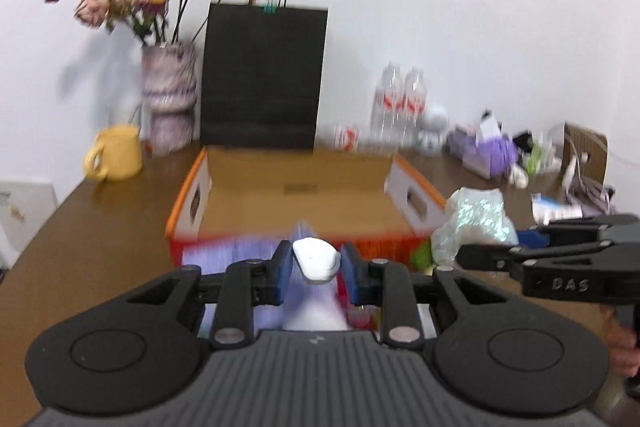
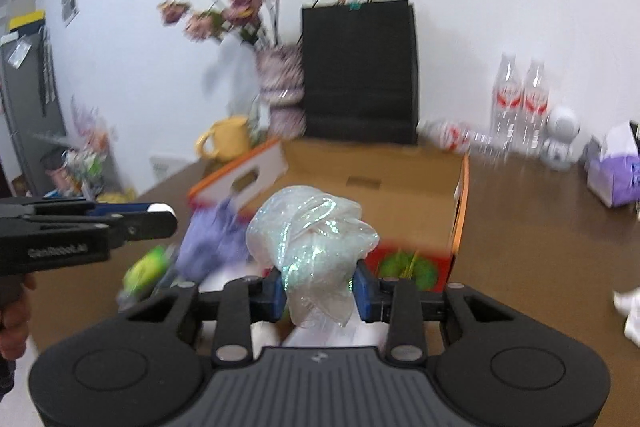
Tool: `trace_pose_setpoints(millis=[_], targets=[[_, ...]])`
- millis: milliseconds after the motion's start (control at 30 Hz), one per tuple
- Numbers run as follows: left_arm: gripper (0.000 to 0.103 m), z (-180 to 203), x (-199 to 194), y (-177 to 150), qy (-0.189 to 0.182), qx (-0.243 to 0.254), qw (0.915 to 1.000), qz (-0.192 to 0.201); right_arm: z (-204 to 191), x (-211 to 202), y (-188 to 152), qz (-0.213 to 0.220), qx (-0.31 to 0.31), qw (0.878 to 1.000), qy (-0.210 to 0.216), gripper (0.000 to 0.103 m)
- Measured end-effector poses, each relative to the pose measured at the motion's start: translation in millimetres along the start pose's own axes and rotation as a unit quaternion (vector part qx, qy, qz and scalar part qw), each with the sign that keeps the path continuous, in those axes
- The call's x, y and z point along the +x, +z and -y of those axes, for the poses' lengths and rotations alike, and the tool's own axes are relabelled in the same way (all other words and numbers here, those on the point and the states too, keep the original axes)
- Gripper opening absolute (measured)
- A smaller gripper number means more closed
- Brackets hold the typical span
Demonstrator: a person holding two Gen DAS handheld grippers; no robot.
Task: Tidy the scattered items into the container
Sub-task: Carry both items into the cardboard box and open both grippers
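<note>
Two tongs carry loads toward the open orange-edged cardboard box (image 1: 296, 183) mid-desk: left gripper (image 1: 316, 271) pinching a white plastic cap (image 1: 316, 261), right gripper (image 2: 320, 291) pinching a crumpled iridescent film bag (image 2: 316, 231), both lifted to clear its near wall

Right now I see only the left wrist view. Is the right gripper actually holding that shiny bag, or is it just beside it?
Observer: It is holding it. The right gripper has its fingers pressed on the iridescent bag, which bunches up above them.
Operator: Is anything loose on its far side?
Observer: Yes. A crumpled white item lies on the table, to the right of the box.
</note>
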State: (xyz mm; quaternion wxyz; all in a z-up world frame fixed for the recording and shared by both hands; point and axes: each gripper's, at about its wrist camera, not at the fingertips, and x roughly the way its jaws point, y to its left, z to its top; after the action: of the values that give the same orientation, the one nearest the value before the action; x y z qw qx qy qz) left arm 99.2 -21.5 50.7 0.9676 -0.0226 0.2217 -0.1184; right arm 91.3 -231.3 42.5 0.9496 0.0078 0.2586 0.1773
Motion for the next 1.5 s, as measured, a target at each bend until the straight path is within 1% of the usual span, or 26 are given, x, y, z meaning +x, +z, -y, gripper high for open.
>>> trace_pose_setpoints(millis=[100,167,267,400,533,633,733,800,833,867,900,933,967,1000,1033,1067,1100,1133,1167,1267,1333,1500], targets=[[0.027,-6.5,29.4,28.2,0.005,0.001,0.9999,0.012,11.2,32.0,28.0,0.005,0.007,1.0,-0.016,0.032],[0.027,-10.4,52.0,44.7,0.0,0.002,0.9999,0.015,21.4,59.6,43.6,0.0,0.016,0.999,-0.029,0.032],[0.027,-21.3,92.1,61.7,0.0,-0.002,1.0,-0.001,37.8,104.3,62.1,-0.017,0.034,0.998,-0.044,0.032],[0.027,-40.4,153.7,72.0,0.01,-0.02,0.9984,-0.053,57.1,159.8,75.1,-0.046,0.057,0.995,-0.061,0.032],[0.027,-61.9,209.3,70.9,0.023,-0.039,0.9917,-0.12,73.6,204.5,74.6,-0.088,0.072,0.99,-0.081,0.032],[0.027,-70.5,235.7,62.8,0.024,-0.041,0.986,-0.16,79.8,220.9,69.0,-0.114,0.074,0.987,-0.085,0.032],[0.027,-76.9,245.9,52.1,0.023,-0.05,0.9823,-0.179,80.1,228.4,65.9,-0.125,0.066,0.987,-0.08,0.033],[0.028,-77.8,247.3,49.0,0.022,-0.055,0.9807,-0.186,79.0,226.8,67.1,-0.123,0.063,0.987,-0.079,0.035],[0.029,-77.6,246.3,48.6,0.023,-0.055,0.9803,-0.188,78.4,227.8,67.8,-0.124,0.059,0.987,-0.081,0.038],[0.036,-76.8,245.3,48.9,0.024,-0.054,0.9803,-0.189,78.0,229.3,68.4,-0.127,0.057,0.987,-0.083,0.044],[0.05,-76.6,243.4,50.3,0.026,-0.053,0.9806,-0.187,76.8,229.6,68.9,-0.13,0.055,0.986,-0.085,0.045],[0.056,-75.7,238.3,52.4,0.03,-0.051,0.9816,-0.182,75.0,227.5,69.5,-0.131,0.055,0.986,-0.086,0.05],[0.063,-74.5,231.5,54.8,0.034,-0.047,0.983,-0.175,73.3,223.6,70.5,-0.128,0.057,0.986,-0.085,0.057],[0.07,-73.0,224.7,58.4,0.036,-0.043,0.9842,-0.168,71.6,218.3,72.1,-0.123,0.057,0.987,-0.083,0.06],[0.075,-71.9,216.4,61.6,0.038,-0.039,0.9855,-0.161,69.3,210.5,74.1,-0.114,0.056,0.989,-0.08,0.066],[0.085,-70.9,207.2,64.7,0.041,-0.038,0.9866,-0.153,67.0,201.7,76.5,-0.103,0.054,0.99,-0.077,0.072],[0.093,-70.2,197.5,67.4,0.045,-0.036,0.9877,-0.146,64.3,192.6,78.6,-0.093,0.051,0.992,-0.075,0.075],[0.099,-69.2,186.7,69.3,0.048,-0.033,0.9887,-0.138,61.1,182.5,80.4,-0.081,0.048,0.993,-0.074,0.081],[0.103,-68.2,175.8,70.7,0.052,-0.031,0.9897,-0.13,57.5,171.7,81.7,-0.07,0.045,0.994,-0.074,0.084],[0.103,-65.6,142.5,69.6,0.063,-0.023,0.9913,-0.113,45.7,140.4,81.4,-0.048,0.03,0.996,-0.071,0.085],[0.103,-65.8,119.2,64.7,0.063,-0.023,0.9925,-0.102,38.1,119.6,77.1,-0.039,0.024,0.997,-0.067,0.086],[0.103,-69.1,66.8,46.3,0.067,-0.033,0.9938,-0.082,26.2,73.4,57.6,-0.027,0.02,0.998,-0.058,0.086]])
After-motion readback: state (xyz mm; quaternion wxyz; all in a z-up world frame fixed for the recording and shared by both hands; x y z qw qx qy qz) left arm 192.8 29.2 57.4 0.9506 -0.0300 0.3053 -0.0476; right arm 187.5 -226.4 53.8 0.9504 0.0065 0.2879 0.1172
